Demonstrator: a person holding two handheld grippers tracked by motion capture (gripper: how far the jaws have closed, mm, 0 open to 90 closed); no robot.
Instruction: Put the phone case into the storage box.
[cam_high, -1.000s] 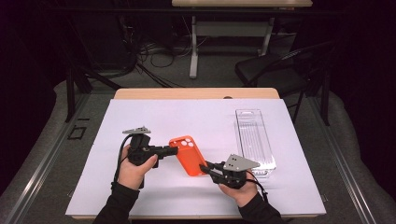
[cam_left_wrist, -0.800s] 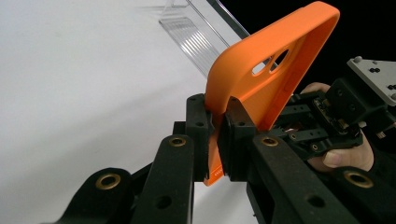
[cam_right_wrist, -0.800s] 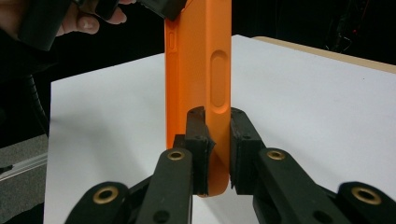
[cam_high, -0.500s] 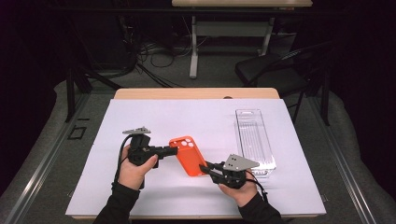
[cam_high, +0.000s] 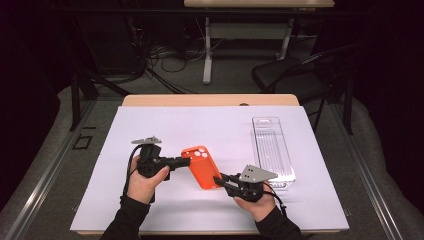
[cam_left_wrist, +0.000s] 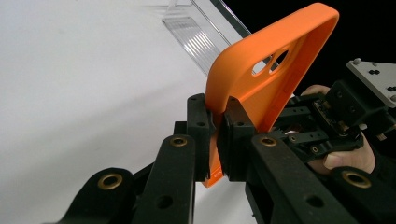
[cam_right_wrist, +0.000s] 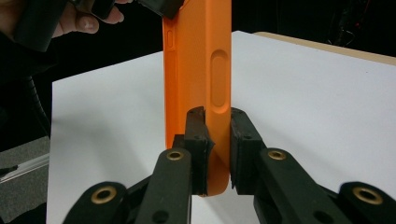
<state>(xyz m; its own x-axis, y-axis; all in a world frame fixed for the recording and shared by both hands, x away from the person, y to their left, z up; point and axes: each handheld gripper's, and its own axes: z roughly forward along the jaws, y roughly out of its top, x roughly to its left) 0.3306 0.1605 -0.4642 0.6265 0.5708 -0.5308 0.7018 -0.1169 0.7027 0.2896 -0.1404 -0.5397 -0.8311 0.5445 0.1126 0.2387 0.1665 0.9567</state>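
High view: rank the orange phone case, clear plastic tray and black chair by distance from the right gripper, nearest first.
1. Orange silicone phone case: clamped in the jaws of the right gripper, which grip its near end.
2. Clear ribbed plastic tray: on the white sheet, just beyond the gripper toward the table's right edge.
3. Black chair: behind the table, far right.

A clear plastic tray (cam_high: 272, 150) lies on the white table (cam_high: 210, 130).

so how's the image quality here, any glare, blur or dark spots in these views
High view: the white table cover is evenly lit, the room behind nearly black, and the clear plastic tray shows faint glints. Left gripper view: the table is washed out to bright white, while the orange phone case is sharp. Right gripper view: the case is crisp, the background hand soft and dim.
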